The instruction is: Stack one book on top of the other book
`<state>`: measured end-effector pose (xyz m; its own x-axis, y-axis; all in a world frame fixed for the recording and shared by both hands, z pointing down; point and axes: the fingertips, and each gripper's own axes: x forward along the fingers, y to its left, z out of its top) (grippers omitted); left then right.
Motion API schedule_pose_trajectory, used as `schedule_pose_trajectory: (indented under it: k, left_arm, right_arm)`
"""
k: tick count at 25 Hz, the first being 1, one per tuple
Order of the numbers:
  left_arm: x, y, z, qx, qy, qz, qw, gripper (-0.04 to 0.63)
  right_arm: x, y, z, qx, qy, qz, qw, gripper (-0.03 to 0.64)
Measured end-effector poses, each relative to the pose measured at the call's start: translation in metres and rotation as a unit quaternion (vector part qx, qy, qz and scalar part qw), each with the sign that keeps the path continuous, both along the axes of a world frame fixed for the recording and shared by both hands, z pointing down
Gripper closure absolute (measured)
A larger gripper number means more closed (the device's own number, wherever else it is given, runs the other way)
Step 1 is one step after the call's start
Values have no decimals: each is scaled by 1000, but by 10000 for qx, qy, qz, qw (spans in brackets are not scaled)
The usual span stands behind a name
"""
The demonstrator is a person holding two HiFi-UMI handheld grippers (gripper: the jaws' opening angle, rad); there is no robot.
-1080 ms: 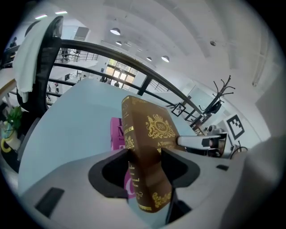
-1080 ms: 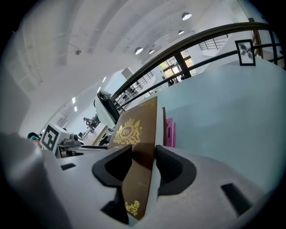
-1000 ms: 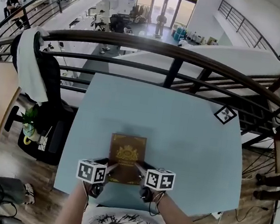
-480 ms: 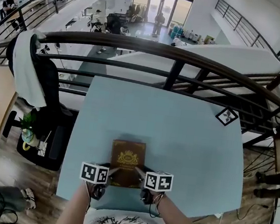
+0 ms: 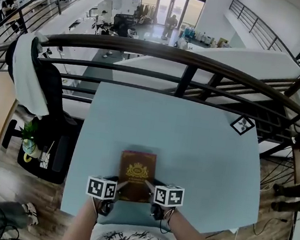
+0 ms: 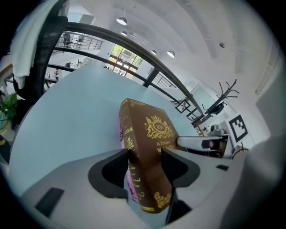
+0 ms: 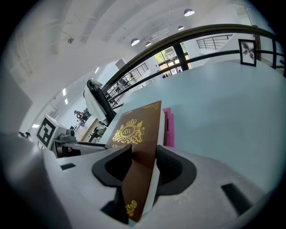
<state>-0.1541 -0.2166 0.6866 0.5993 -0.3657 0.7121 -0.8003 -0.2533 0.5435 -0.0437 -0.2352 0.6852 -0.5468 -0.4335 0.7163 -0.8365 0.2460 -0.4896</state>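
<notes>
Pale blue worktop [image 5: 200, 151] abuts a dark curved railing [image 5: 191, 59], with an open hall visible beyond. A black chair [image 5: 54, 96] draped in white cloth stands to its left, and a square marker tag [image 5: 242, 124] lies at its far right corner. Head view: a brown book [image 5: 137, 167] with gold ornament sits at the near middle of the worktop, its long edges running away from the person. The left gripper [image 5: 122, 184] and right gripper [image 5: 148, 184] meet its near end from either side. Left gripper view: the jaws of the left gripper [image 6: 145, 156] are closed on the spine side of the brown book [image 6: 154, 134], pads against both covers. A pink book [image 6: 121, 129] shows directly beneath it, its edge in line with the spine. The right gripper [image 6: 201, 143] is seen at the opposite side. Right gripper view: the jaws of the right gripper [image 7: 144, 156] clamp the page-edge side of the brown book [image 7: 134, 127]. The pink book [image 7: 168, 127] projects slightly from under it onto the worktop [image 7: 223, 103]. Whether the brown book bears fully on the pink one cannot be told.
</notes>
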Motion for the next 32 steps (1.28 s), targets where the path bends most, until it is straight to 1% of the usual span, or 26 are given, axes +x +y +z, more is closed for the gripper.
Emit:
schedule_pose_trajectory:
  k: [2, 4, 6, 9, 10, 11, 12, 13, 14, 16, 19, 21, 23, 25, 27, 29, 32]
  left_arm:
    - [0, 0, -1, 46, -12, -20, 10000, 367]
    - [-6, -3, -4, 140, -100, -111, 9998, 367]
    - [-13, -8, -16, 338, -165, -269, 9989, 367]
    - [-20, -17, -44, 680, -119, -427, 9967, 368]
    - [-22, -19, -53, 787, -130, -479, 9957, 383]
    - [-25, -22, -61, 888, -170, -544, 9944, 419]
    - [-28, -23, -68, 980, -230, -609, 9931, 486]
    - [-29, -24, -74, 1067, -299, -654, 9917, 537]
    - [-30, -23, -80, 1160, -376, -664, 9903, 557]
    - [-29, -21, -96, 1410, -567, -597, 9866, 572]
    - [-22, -22, -129, 1932, -756, -488, 9770, 574]
    - [-15, -24, -155, 2402, -787, -446, 9665, 574]
    - [-10, -25, -185, 2964, -830, -379, 9507, 574]
    - [-6, -25, -214, 3512, -899, -297, 9315, 574]
    - [-2, -23, -243, 4036, -911, -273, 9100, 574]
    - [1, -20, -272, 4517, -828, -294, 8878, 574]
    - [6, -12, -316, 5063, -716, -393, 8584, 574]
  right_arm:
    - [1, -1, 0, 20, 22, 5, 10000, 449]
    - [3, -1, -1, 87, 169, -27, 9998, 434]
    - [5, -3, -5, 234, 367, -67, 9990, 422]
    - [9, -8, -23, 459, 420, -20, 9981, 428]
    - [10, -10, -31, 544, 416, -5, 9977, 450]
    - [11, -12, -39, 657, 428, -11, 9969, 474]
    - [11, -14, -49, 808, 467, -40, 9956, 495]
    - [12, -16, -59, 997, 535, -85, 9935, 528]
    - [13, -18, -69, 1201, 620, -140, 9907, 565]
    - [14, -20, -88, 1553, 754, -256, 9846, 618]
    - [14, -22, -120, 2022, 750, -373, 9757, 622]
    - [15, -23, -146, 2455, 726, -436, 9657, 623]
    - [14, -21, -175, 3016, 779, -573, 9485, 623]
    - [12, -18, -206, 3602, 846, -700, 9264, 623]
    - [13, -14, -235, 4074, 775, -690, 9073, 623]
    - [15, -11, -263, 4461, 629, -609, 8907, 623]
    - [20, -5, -299, 4961, 441, -504, 8657, 623]
